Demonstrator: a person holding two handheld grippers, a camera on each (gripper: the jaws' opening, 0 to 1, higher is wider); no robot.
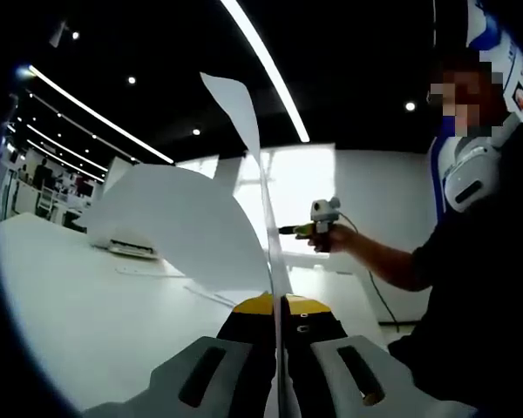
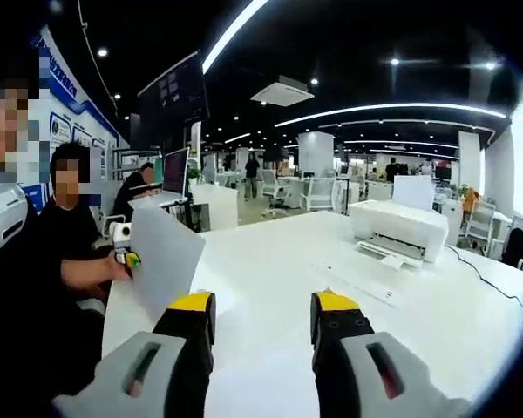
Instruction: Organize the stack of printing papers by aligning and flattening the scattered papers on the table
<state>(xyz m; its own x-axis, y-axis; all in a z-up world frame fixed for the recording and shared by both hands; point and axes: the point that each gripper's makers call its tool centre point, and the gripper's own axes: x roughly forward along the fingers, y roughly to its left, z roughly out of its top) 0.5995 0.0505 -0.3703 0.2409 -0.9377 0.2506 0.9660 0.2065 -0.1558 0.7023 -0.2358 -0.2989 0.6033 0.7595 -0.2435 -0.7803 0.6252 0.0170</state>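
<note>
My left gripper (image 1: 277, 306) is shut on white printing paper (image 1: 183, 231), which stands edge-on between the jaws and fans up and to the left above the table. In the right gripper view the same sheets (image 2: 161, 259) hang from the left gripper (image 2: 126, 259) at the table's left edge, held by a hand. My right gripper (image 2: 263, 306) is open, with nothing between its yellow-tipped fingers (image 2: 193, 305). In the left gripper view, the right gripper (image 1: 322, 226) is held up in a hand beyond the paper.
A white printer (image 2: 397, 228) sits on the white table (image 2: 270, 261), with flat sheets (image 2: 357, 280) lying in front of it; it also appears behind the paper (image 1: 132, 247). A person (image 1: 471, 287) stands close on the right. Desks and chairs fill the office behind.
</note>
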